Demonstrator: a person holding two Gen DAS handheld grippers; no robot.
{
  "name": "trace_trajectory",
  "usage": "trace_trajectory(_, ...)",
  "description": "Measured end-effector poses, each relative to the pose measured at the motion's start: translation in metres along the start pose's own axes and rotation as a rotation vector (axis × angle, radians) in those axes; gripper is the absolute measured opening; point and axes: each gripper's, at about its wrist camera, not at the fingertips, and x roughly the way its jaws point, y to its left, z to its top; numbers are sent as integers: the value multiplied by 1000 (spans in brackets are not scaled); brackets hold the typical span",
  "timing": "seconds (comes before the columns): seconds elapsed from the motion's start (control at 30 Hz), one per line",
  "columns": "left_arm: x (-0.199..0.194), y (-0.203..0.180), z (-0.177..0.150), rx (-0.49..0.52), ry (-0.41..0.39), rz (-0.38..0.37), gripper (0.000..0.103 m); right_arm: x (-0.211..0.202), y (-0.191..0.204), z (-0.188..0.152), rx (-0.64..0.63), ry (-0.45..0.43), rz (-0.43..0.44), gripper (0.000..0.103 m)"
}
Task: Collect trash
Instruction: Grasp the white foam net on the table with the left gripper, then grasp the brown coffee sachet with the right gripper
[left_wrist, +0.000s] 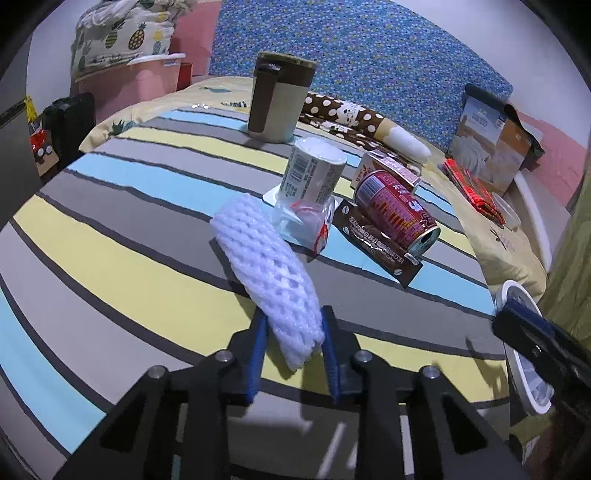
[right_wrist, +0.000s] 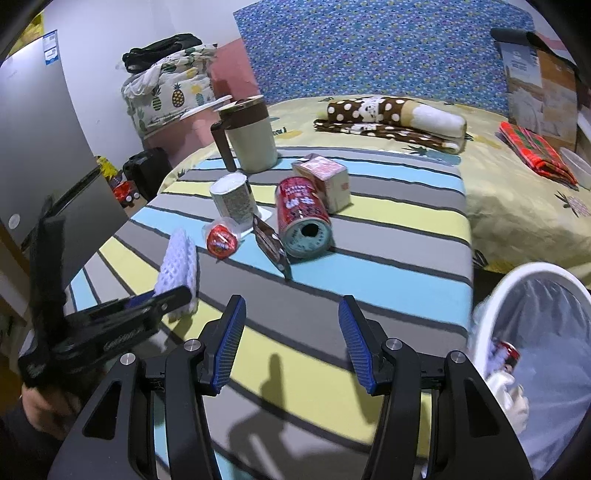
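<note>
A white foam fruit net (left_wrist: 271, 275) lies on the striped cloth, its near end between the pads of my left gripper (left_wrist: 293, 332), which is shut on it; it also shows in the right wrist view (right_wrist: 177, 264). Beyond it lie a clear cup with a red lid (left_wrist: 304, 225), an upturned yogurt cup (left_wrist: 314, 171), a red can (left_wrist: 397, 212) on its side, a brown sachet (left_wrist: 380, 245) and a small carton (left_wrist: 388, 171). My right gripper (right_wrist: 291, 332) is open and empty above the cloth. The white-rimmed trash bin (right_wrist: 491, 306) with a clear liner stands at the right.
A beige and brown mug (right_wrist: 249, 138) stands at the back of the striped cloth (right_wrist: 388, 280). A polka-dot rolled blanket (right_wrist: 391, 118), a red packet (right_wrist: 535, 155) and a cardboard box (right_wrist: 539, 85) lie on the bed behind. The bin holds a red can (right_wrist: 506, 356).
</note>
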Motion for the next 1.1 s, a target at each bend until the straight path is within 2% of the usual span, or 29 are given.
trace_trajectory(0.4,-2,15,1,9,0,-42,27,55,4,19,-19,72,-3,35)
trace_trajectory(0.5,1,15,1,12,1,-54,27,60,5,19,-21,82,-10,26)
trace_trajectory(0.57,2,14,1,15,1,-60,27,62,5,19,-21,92,-6,12)
trace_trajectory(0.6,2,15,2,16,2,-63,27,63,6,20,-22,95,-3,9)
trace_trajectory(0.9,-4,9,-2,38,-5,-63,27,39,9,13,-16,60,21,6)
trace_trajectory(1.1,-19,-6,-8,76,-18,-85,26,7,7,1,4,25,35,6)
